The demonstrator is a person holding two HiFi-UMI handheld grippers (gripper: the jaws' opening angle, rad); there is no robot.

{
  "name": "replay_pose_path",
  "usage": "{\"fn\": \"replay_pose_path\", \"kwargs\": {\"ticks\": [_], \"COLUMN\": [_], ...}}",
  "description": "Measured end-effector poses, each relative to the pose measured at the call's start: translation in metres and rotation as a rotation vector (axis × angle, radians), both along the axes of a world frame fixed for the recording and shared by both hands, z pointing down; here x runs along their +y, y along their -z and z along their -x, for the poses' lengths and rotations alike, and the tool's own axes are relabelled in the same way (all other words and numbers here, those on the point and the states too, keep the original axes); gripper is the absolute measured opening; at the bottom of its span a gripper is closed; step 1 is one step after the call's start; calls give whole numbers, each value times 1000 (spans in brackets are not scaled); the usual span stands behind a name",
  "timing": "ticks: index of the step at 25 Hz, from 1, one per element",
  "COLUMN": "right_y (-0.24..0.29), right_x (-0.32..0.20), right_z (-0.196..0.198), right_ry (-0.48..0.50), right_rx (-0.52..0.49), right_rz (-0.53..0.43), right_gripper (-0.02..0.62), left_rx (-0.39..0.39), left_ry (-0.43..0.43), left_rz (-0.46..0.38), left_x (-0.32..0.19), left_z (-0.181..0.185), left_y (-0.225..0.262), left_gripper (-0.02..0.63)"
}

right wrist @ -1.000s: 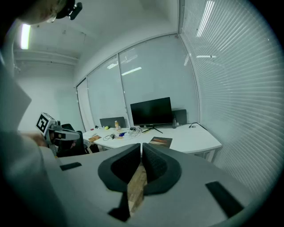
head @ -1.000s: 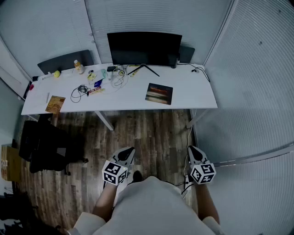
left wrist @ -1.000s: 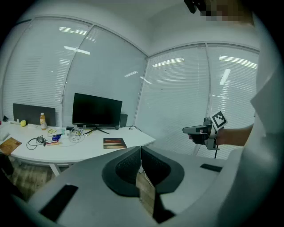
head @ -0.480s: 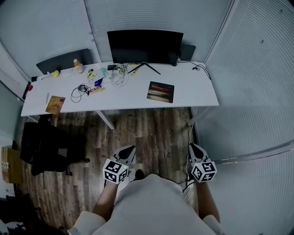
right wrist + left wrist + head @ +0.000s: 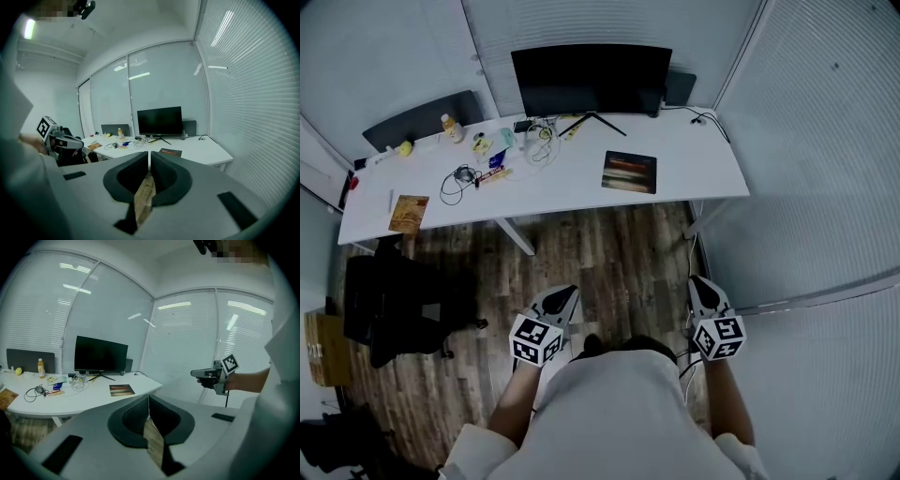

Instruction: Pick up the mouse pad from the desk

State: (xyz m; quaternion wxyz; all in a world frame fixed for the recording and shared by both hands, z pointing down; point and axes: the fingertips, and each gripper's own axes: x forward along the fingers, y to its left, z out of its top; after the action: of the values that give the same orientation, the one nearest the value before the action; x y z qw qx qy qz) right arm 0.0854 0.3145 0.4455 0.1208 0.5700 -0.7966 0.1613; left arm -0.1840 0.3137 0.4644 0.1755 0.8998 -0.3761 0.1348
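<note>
The mouse pad is a dark rectangle with red and orange streaks, lying flat on the right part of the white desk, in front of the monitor. It also shows in the left gripper view as the mouse pad and in the right gripper view as the mouse pad. My left gripper and right gripper are held over the wood floor, well short of the desk, both pointing toward it. Each has its jaws together with nothing between them. Both are far from the pad.
A black monitor stands at the desk's back. Cables, a bottle, small items and a brown book lie on the left half. A black office chair stands at the left. Blind-covered glass walls close in on the right.
The desk has shifted up in the head view and looks a little closer. Both grippers have moved slightly forward over the floor, still shut.
</note>
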Motion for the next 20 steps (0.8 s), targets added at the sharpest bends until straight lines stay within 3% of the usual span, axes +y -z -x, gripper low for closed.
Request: {"fn": "replay_pose_path", "kwargs": {"ticks": [12, 20], "right_y": [-9, -20], "right_x": [-4, -38], "right_z": [22, 19], "right_ry": [-5, 20], "right_rx": [2, -9], "right_rz": [22, 40], "right_gripper": [38, 38], "left_rx": [1, -14], "left_ry": [4, 27], "left_rz": [26, 51], "left_x": [-6, -36], "left_z": [24, 24], "left_y": [-10, -22], "left_gripper": [18, 18]}}
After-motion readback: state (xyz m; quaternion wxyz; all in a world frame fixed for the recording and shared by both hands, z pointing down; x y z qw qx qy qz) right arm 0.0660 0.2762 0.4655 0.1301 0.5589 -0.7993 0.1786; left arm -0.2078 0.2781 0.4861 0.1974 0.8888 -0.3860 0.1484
